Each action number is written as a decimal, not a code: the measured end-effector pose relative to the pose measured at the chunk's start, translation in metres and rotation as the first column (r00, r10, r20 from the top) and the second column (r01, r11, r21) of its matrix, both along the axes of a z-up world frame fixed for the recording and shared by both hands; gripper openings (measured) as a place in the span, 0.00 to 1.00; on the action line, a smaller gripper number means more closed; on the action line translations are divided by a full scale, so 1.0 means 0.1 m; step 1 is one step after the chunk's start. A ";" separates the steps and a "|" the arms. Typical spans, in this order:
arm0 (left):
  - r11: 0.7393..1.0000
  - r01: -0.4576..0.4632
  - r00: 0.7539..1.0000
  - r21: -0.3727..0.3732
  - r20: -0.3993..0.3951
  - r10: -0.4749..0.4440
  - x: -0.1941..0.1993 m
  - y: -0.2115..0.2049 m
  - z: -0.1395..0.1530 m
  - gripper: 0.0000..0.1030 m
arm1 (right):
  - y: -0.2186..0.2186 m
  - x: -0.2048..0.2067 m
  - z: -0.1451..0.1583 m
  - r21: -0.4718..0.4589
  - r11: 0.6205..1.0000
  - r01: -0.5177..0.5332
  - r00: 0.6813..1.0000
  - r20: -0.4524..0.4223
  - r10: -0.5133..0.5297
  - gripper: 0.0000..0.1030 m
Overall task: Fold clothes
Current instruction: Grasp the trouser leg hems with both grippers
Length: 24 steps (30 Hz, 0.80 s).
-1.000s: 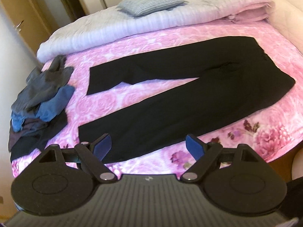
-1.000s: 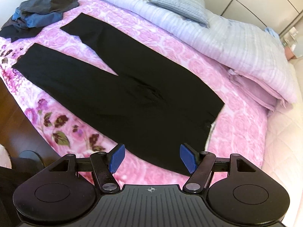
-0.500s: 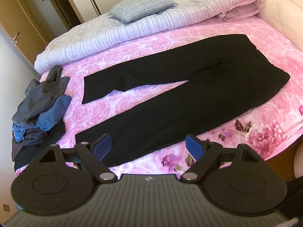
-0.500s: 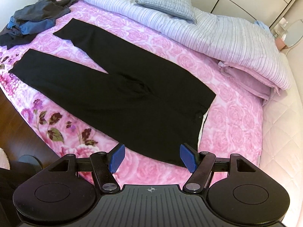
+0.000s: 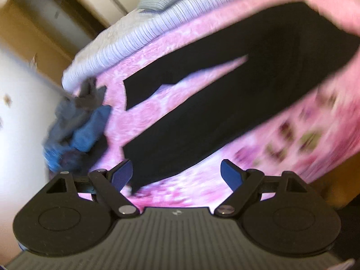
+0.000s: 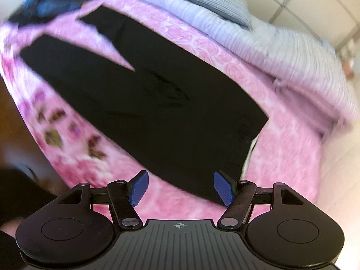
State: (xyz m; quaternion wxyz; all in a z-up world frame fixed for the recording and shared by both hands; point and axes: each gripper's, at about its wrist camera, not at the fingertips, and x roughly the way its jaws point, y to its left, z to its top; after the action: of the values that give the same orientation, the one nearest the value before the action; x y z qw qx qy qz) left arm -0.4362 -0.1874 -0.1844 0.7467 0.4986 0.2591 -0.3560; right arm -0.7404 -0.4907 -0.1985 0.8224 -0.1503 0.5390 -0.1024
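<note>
Both tongs stand apart and empty: our left tongs [image 5: 176,173] hang over the cuff end of a pair of black trousers [image 5: 225,117], and our right tongs [image 6: 181,187] hang over the waistband end, with nothing between either pair of blue pads. Both views are smeared by motion. The trousers lie flat and fully spread on a pink floral bed cover [image 6: 281,139], legs parted in a narrow V, the near leg running along the bed's front edge. In the left view the cuffs sit toward 9 o'clock and the waist toward 2 o'clock; in the right view the waistband corner sits at 5 o'clock, just beyond the pads. We see no fold made yet, so we judge the folding barely begun. A heap of unfolded grey and blue clothes [image 5: 78,126] waits at 9 o'clock in the left view, beside the cuffs. A striped duvet [image 6: 292,51] and a pillow [image 6: 216,0] lie along the bed's far side.
</note>
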 end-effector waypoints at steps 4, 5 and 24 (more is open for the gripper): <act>0.987 0.105 0.988 0.120 0.097 -0.117 0.23 0.13 -0.64 0.74 | 0.06 -0.08 -0.41 -0.187 0.975 -0.119 0.993 -0.007 0.120 0.66; 0.980 0.128 0.982 0.151 0.118 -0.146 0.29 0.16 -0.80 0.74 | 0.07 -0.10 -0.51 -0.222 0.965 -0.140 0.990 -0.012 0.140 0.66; 0.808 0.430 0.783 0.402 0.279 -0.555 1.51 0.41 -2.62 0.29 | 0.57 0.47 -2.08 -0.339 0.894 -0.294 0.955 -0.149 0.258 0.65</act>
State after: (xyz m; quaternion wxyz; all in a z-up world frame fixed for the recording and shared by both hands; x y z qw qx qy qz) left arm -0.2849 -0.1461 -0.4463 0.5713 0.7220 0.0203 -0.3898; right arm -0.6937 -0.4334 -0.4063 0.7593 -0.3773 0.5251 -0.0731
